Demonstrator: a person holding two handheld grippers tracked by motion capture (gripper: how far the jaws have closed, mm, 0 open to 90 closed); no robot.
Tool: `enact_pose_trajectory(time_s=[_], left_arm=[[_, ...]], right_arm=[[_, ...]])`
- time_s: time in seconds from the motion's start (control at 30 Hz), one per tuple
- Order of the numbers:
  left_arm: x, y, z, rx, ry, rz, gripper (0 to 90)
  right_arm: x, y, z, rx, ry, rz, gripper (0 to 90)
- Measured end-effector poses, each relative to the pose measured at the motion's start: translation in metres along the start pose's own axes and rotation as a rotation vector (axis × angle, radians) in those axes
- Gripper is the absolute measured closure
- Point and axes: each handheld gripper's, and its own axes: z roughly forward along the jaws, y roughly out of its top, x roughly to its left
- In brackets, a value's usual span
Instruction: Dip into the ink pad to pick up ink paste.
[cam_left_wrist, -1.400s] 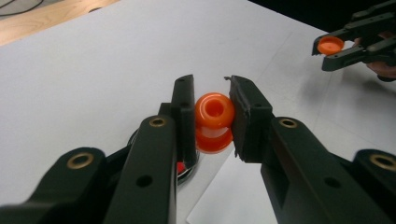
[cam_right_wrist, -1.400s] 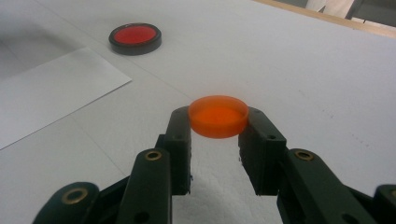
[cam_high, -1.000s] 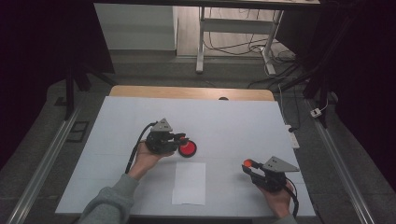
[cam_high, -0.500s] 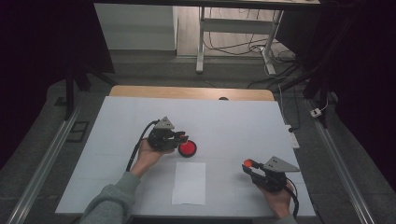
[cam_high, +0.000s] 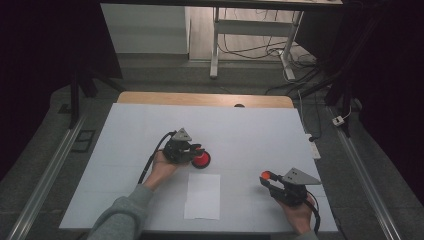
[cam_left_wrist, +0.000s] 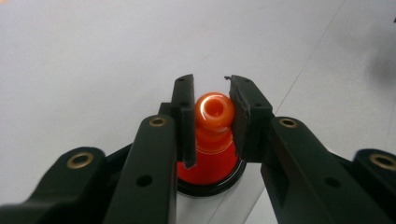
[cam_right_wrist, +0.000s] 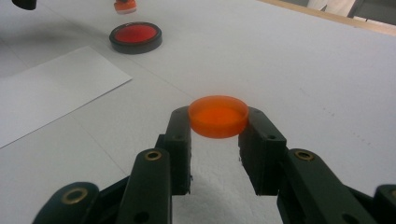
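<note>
My left gripper (cam_left_wrist: 211, 91) is shut on an orange stamp (cam_left_wrist: 214, 109) with a round knob, gripped at the neck. In the left gripper view the stamp hangs right over a red ink pad in a black ring (cam_left_wrist: 210, 175). From the right gripper view the stamp (cam_right_wrist: 125, 4) looks lifted clear of the pad (cam_right_wrist: 135, 36). In the high view the left gripper (cam_high: 196, 150) sits beside the pad (cam_high: 201, 160) at mid table. My right gripper (cam_right_wrist: 218, 122) is shut on a flat orange round lid (cam_right_wrist: 218, 116), held low near the front right (cam_high: 265, 176).
A white sheet of paper (cam_high: 202, 196) lies on the white table top (cam_high: 250, 130) between the two hands, just in front of the pad. A wooden strip (cam_high: 200, 99) runs along the far edge. Cables trail from both grippers.
The left gripper with the stamp has sunk a little toward the red pad. The right gripper and its lid have stayed where they were.
</note>
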Motion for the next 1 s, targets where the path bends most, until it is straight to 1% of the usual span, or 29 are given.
enact_pose_trajectory(time_s=[0.27,0.57,0.87,0.93,1.0], left_arm=[[0.001,-0.002,0.005,0.015,0.008,0.011,72.3],[-0.002,-0.003,0.011,0.028,0.007,0.025,72.3],[-0.003,-0.004,0.014,0.043,0.018,0.038,72.3],[-0.002,-0.005,0.014,0.041,0.018,0.033,72.3],[-0.003,-0.005,0.015,0.043,0.027,0.040,72.2]], right_arm=[[0.000,0.000,0.000,0.006,-0.002,-0.004,64.8],[0.000,0.000,0.000,0.009,-0.001,-0.006,64.8],[0.001,0.000,0.001,0.010,-0.001,-0.004,64.8],[0.001,0.000,0.001,0.011,0.000,-0.007,64.8],[0.001,0.000,0.001,0.011,0.001,-0.008,64.8]])
